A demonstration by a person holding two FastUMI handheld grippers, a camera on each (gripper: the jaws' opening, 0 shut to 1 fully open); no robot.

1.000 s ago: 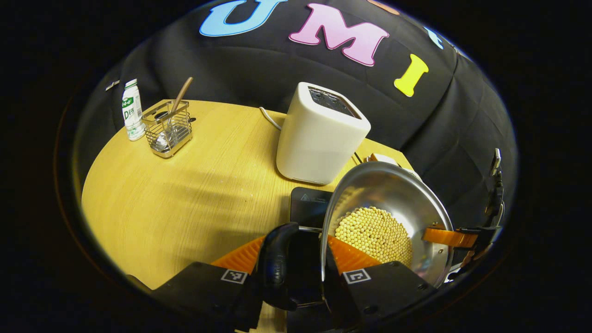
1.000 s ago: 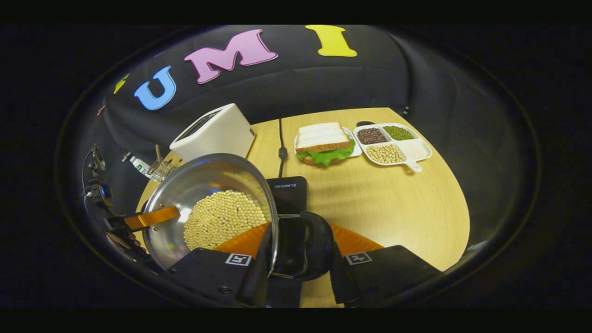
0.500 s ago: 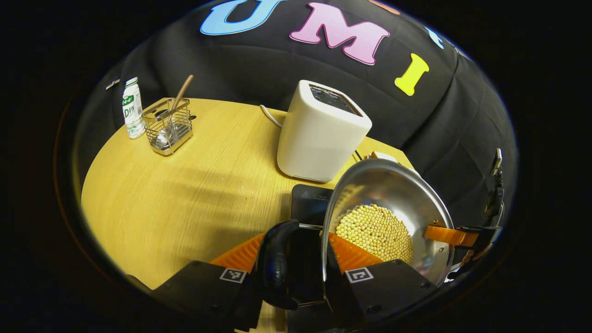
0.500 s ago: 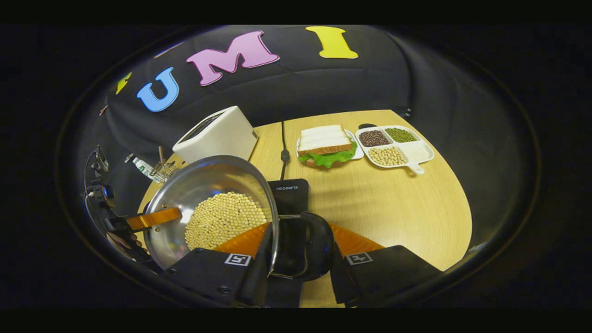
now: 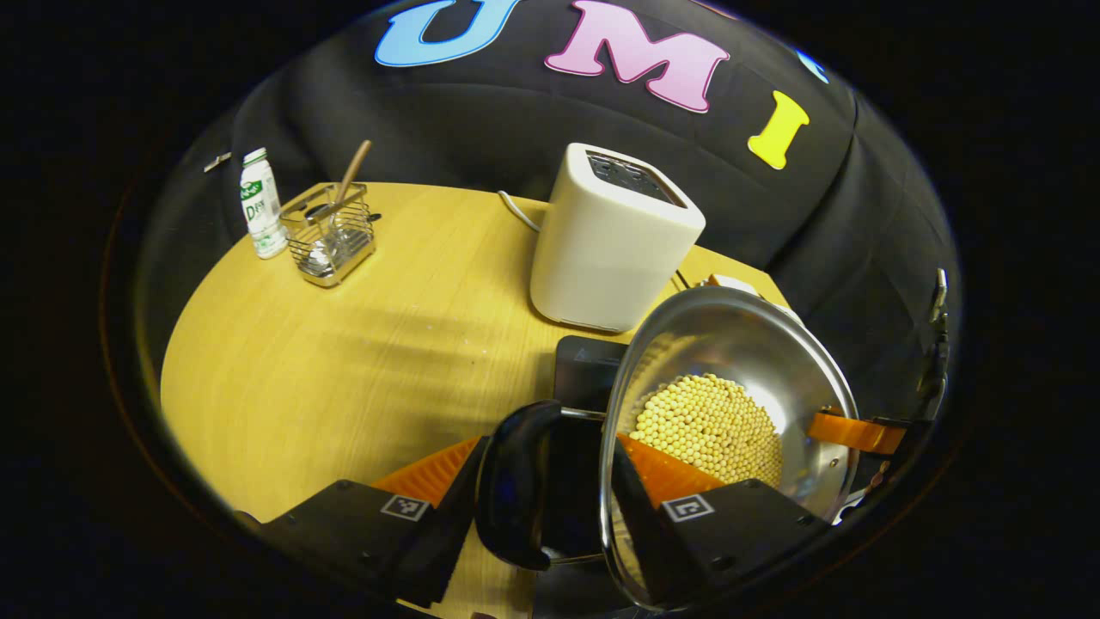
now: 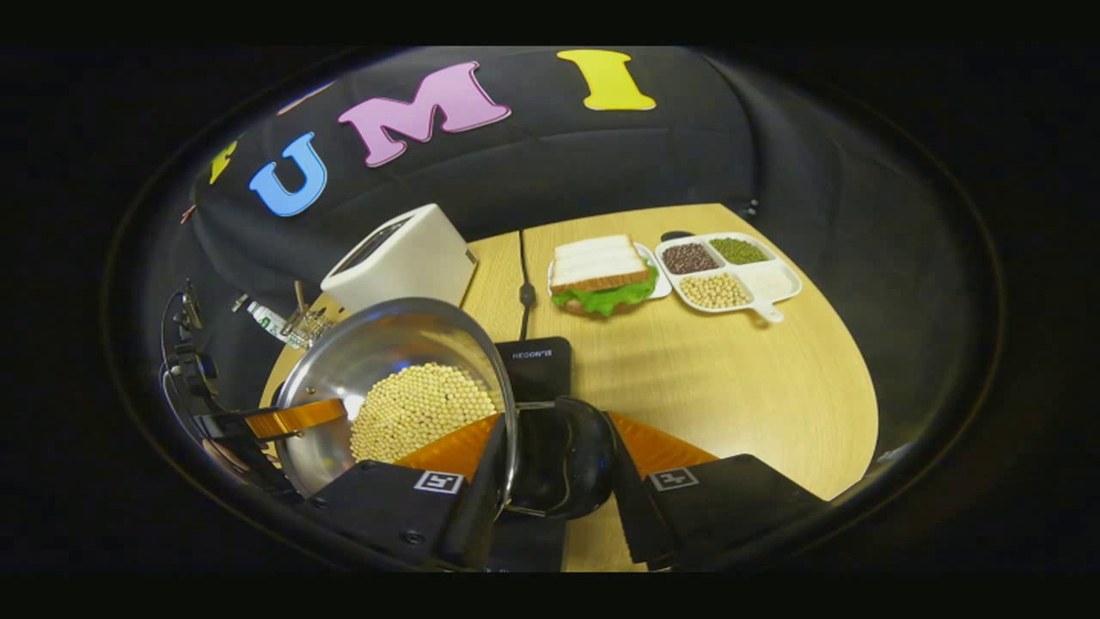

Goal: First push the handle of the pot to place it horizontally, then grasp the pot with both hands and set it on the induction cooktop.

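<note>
Wooden counter (image 5: 344, 361) runs under both views, with a white toaster (image 5: 610, 236) at 12 o'clock in the left gripper view and a wire caddy (image 5: 331, 232) and small bottle (image 5: 260, 202) at 10 o'clock. The steel pot (image 5: 730, 361), holding pale round beans (image 5: 709, 425), is lifted above the black induction cooktop (image 6: 537, 365). The left hand-held gripper (image 5: 550, 481) is clamped on one black side handle (image 5: 516, 481); the right hand-held gripper (image 6: 554, 456) is clamped on the opposite handle (image 6: 571, 456). In the right gripper view, a sandwich (image 6: 601, 271) and a divided dish (image 6: 730, 271) sit at 1 o'clock.
</note>
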